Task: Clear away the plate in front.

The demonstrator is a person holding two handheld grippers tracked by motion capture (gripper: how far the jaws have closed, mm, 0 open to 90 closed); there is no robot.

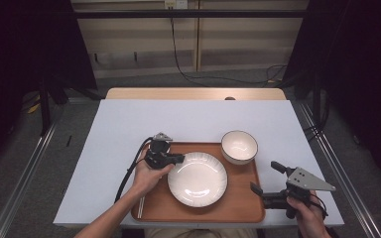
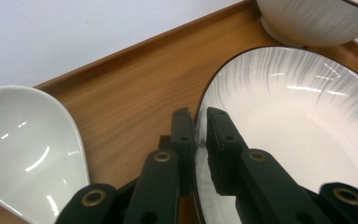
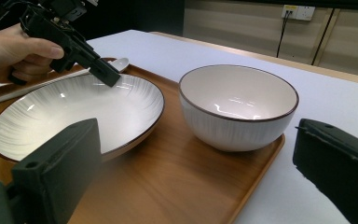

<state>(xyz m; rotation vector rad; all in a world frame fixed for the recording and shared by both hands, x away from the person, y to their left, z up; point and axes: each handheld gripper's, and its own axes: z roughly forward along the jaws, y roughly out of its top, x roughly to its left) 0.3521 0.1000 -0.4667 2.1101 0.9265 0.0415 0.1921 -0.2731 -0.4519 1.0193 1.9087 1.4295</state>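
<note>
A white ribbed plate (image 1: 197, 178) with a dark rim lies in the middle of a wooden tray (image 1: 238, 208). My left gripper (image 1: 178, 158) is shut on the plate's left rim (image 2: 307, 121), one jaw outside and one inside the edge. The right gripper view shows that gripper (image 3: 109, 77) gripping the plate's far rim (image 3: 74, 112). A white bowl (image 1: 239, 146) stands at the tray's back right corner, beside the plate (image 3: 237, 107). My right gripper (image 1: 267, 177) is open at the tray's right edge, low above it, with nothing between its jaws (image 3: 196, 140).
A white ceramic spoon (image 2: 28, 149) lies on the tray left of the plate, close to the left jaw. Thin pale sticks (image 1: 141, 206) lie along the tray's left edge. The tray sits on a white tabletop (image 1: 129, 124) with bare surface behind and to the left.
</note>
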